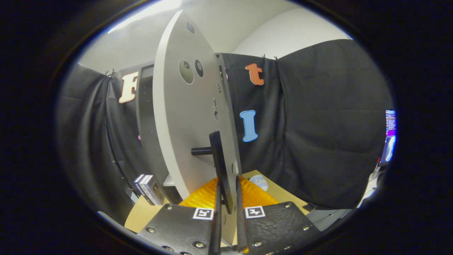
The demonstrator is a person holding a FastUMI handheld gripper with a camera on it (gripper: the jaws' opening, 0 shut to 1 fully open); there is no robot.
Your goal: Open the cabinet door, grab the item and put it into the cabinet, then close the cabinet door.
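The hand-held gripper (228, 216) sits nearest, its two fingers drawn close together with the lower end of the dark bar handle (220, 166) between them; both fingers appear to press on the bar, though the exact contact is hard to make out where the fingers overlap it. The handle stands off the cabinet door (187, 117) on a short dark peg, just ahead of the fingers. The pale door is swung partly open and seen nearly edge-on, rising above the hand-held gripper. Behind it, to the left, the dark cabinet (145, 117) body shows as a narrow strip, its inside hidden by the door. Under and just beyond the fingers lies an orange ribbed item (254, 194), partly covered by the gripper and the door's lower edge. It rests on the tan desk (279, 193). A small pale round thing (260, 182) lies beyond it to the right, too blurred to identify. Left of the fingers, some boxes (147, 189) stand by the cabinet's foot.
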